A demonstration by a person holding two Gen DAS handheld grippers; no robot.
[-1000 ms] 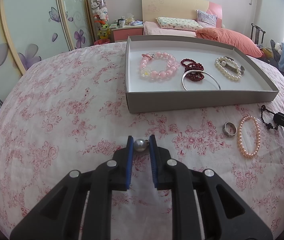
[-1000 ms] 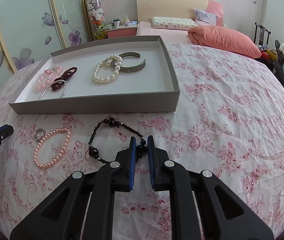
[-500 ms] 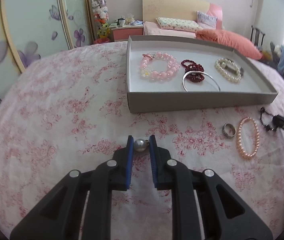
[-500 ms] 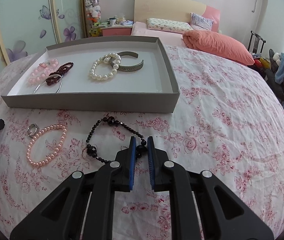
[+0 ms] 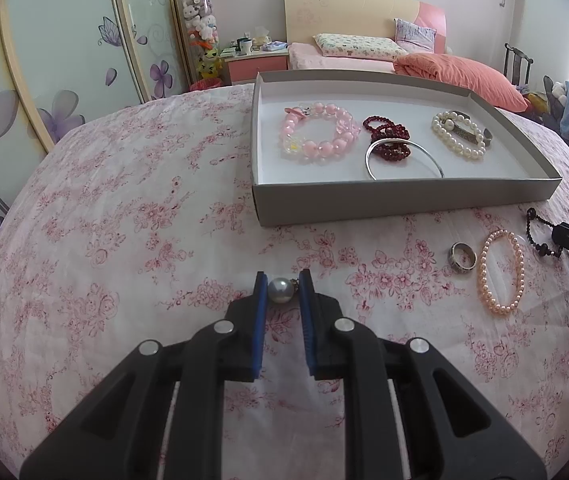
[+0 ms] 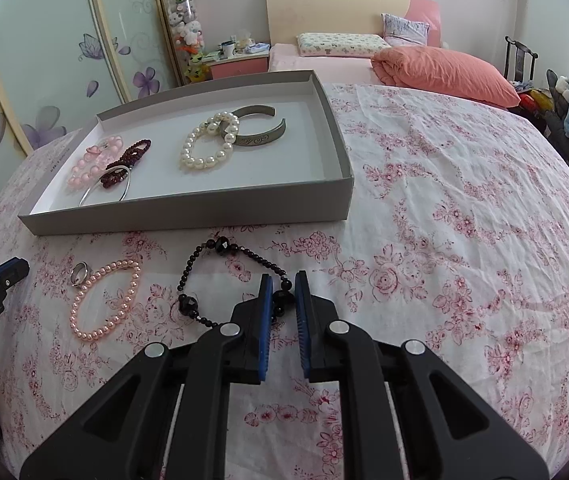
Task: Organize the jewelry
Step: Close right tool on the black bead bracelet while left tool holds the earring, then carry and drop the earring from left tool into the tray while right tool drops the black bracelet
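Observation:
My left gripper [image 5: 280,280] is shut on a grey pearl [image 5: 279,290] with a small metal fitting, just above the flowered bedspread. My right gripper [image 6: 283,280] is shut on a black bead bracelet [image 6: 220,246], whose loop trails to the left on the cloth. A grey tray [image 5: 404,200] lies beyond both. It holds a pink bead bracelet [image 5: 318,132], a dark red bracelet [image 5: 388,138], a silver bangle [image 5: 402,156], a white pearl bracelet [image 5: 458,136] and a metal cuff [image 6: 260,132]. A ring [image 6: 79,273] and a pink pearl bracelet [image 6: 104,300] lie between the grippers.
The flowered bedspread [image 5: 124,220] stretches wide to the left of the tray and to its right in the right wrist view. Behind stand a bed with pillows [image 5: 456,70], a nightstand [image 5: 256,60] and wardrobe doors [image 5: 64,52].
Both grippers keep their grips. The right wrist view has shifted a little with the black bracelet still held; the left gripper has not moved.

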